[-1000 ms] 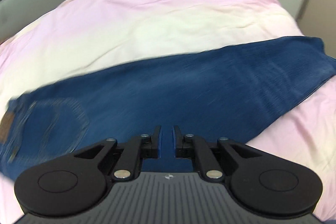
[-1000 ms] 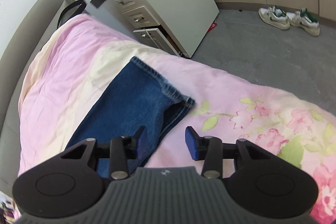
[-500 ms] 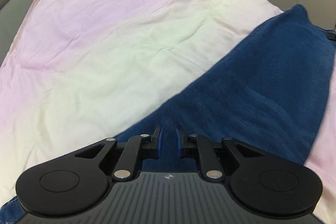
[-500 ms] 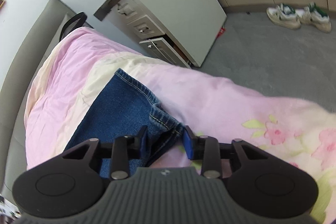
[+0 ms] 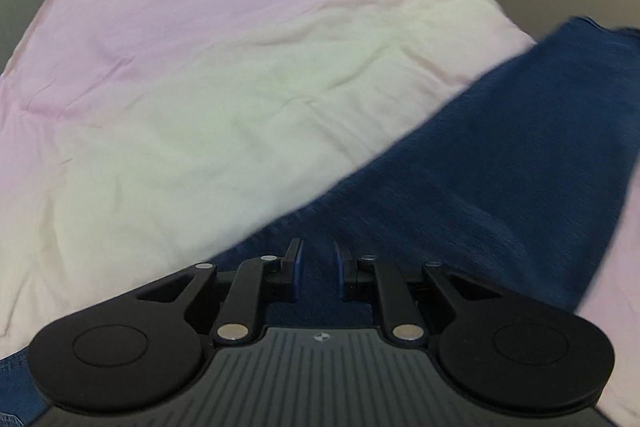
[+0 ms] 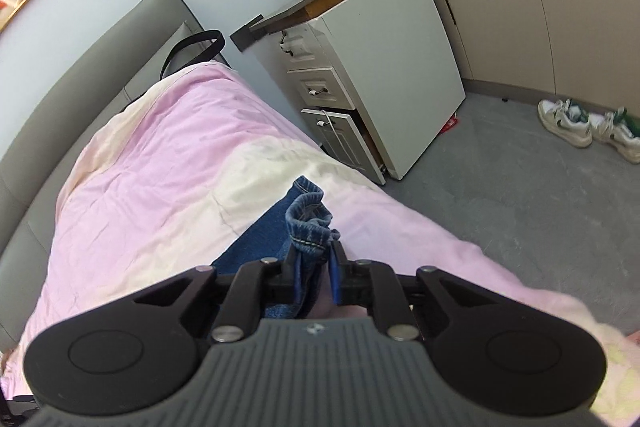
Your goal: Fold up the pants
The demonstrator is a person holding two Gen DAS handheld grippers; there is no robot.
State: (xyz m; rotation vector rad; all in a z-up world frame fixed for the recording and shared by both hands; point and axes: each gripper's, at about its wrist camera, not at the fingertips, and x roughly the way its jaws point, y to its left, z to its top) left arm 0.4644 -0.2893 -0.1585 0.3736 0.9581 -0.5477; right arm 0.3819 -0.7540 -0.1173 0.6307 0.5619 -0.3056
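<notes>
My right gripper has its fingers pinched on the hem of the jeans, bunched above the pink duvet. My left gripper's fingers stand narrowly apart over the denim leg, gripping nothing.

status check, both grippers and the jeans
Right gripper shut on jeans hem, bunched. Left gripper slightly open above denim, no grip visible. Nothing in the way on the quilt.

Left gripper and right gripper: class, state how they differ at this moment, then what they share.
The right gripper is shut on the bunched hem of the jeans; the left gripper shows a gap with denim behind it. The right gripper faces a nightstand; the left gripper faces only duvet. Both have blue pads.
</notes>
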